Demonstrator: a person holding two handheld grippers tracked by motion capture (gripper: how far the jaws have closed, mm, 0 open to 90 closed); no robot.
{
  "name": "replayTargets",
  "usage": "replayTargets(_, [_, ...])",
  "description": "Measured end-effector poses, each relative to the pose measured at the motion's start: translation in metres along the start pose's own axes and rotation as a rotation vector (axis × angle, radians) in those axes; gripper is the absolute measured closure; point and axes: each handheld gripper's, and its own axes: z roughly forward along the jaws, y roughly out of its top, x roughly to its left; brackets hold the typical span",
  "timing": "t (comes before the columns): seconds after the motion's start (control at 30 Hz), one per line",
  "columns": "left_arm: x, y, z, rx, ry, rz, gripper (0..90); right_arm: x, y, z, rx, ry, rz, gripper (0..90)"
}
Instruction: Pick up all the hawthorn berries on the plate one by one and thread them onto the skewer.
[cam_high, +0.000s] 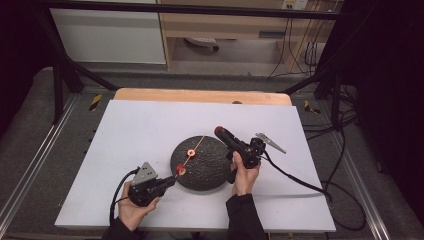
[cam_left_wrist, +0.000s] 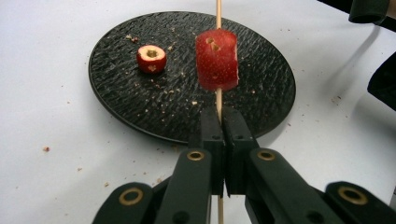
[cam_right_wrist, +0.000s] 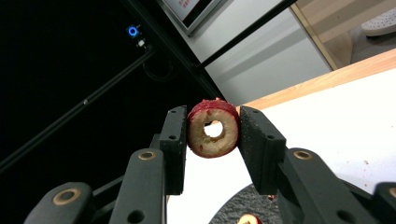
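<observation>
A black round plate lies mid-table on the white sheet. My left gripper sits at the plate's near-left rim, shut on the lower end of a thin wooden skewer that slants up over the plate. A red cored fruit piece is threaded on the skewer just above the left gripper. Another cored red piece lies on the plate. My right gripper is raised over the plate's far-right side. In the right gripper view, it is shut on a ring-shaped red fruit slice, whose hole faces the camera.
Crumbs dot the plate and the white sheet. The table's wooden edge runs along the back. Black cables trail off the right side. Black frame bars and dark curtains surround the table.
</observation>
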Motion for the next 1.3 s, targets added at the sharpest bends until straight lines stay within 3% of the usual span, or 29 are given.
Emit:
replayTargets(0.67, [-0.014, 0.009, 0.012, -0.020, -0.026, -0.011, 88.5, 0.001, 0.007, 0.001, -0.078, 0.024, 0.065, 63.8])
replayTargets(1.3, [-0.023, 0.012, 0.018, -0.031, -0.045, -0.006, 88.5, 0.002, 0.006, 0.000, -0.090, 0.035, 0.082, 63.8])
